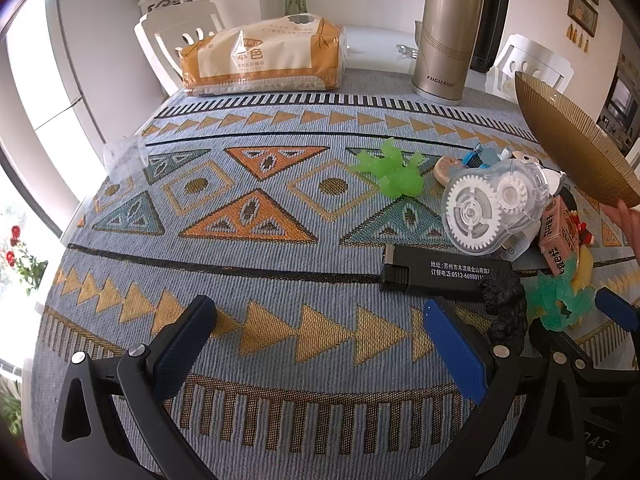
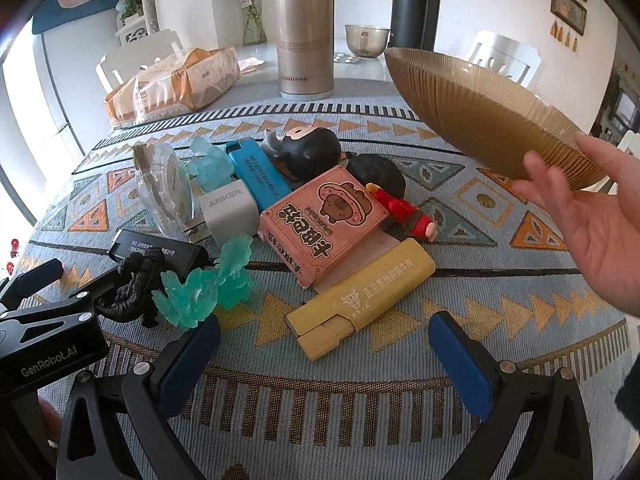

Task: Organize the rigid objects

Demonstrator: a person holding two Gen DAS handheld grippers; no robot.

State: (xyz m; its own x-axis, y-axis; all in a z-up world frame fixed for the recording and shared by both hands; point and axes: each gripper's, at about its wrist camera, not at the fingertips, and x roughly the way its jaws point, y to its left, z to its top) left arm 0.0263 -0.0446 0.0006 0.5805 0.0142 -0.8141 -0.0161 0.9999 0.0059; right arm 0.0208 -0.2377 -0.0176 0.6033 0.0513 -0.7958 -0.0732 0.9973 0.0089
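My left gripper [image 1: 320,336] is open over bare cloth, with a black lighter [image 1: 440,276] ahead to its right. Behind the lighter lie a clear tape dispenser [image 1: 492,204] and a green crystal toy [image 1: 390,172]. My right gripper [image 2: 324,360] is open too, and a yellow lighter [image 2: 360,300] lies just ahead of its fingers. Beyond it sit a pink box [image 2: 324,224], a grey charger [image 2: 228,212], a blue lighter [image 2: 258,176], a black figure [image 2: 308,152] and a red figure [image 2: 404,212]. A bare hand [image 2: 592,216] props a tilted amber bowl [image 2: 480,112] above the table.
A teal crystal [image 2: 208,288] and a black braided cord [image 2: 138,288] lie beside the left device's housing [image 2: 48,344]. At the back stand a tissue pack [image 1: 260,56], a steel flask [image 1: 444,36] and a glass cup [image 2: 366,40]. White chairs ring the table.
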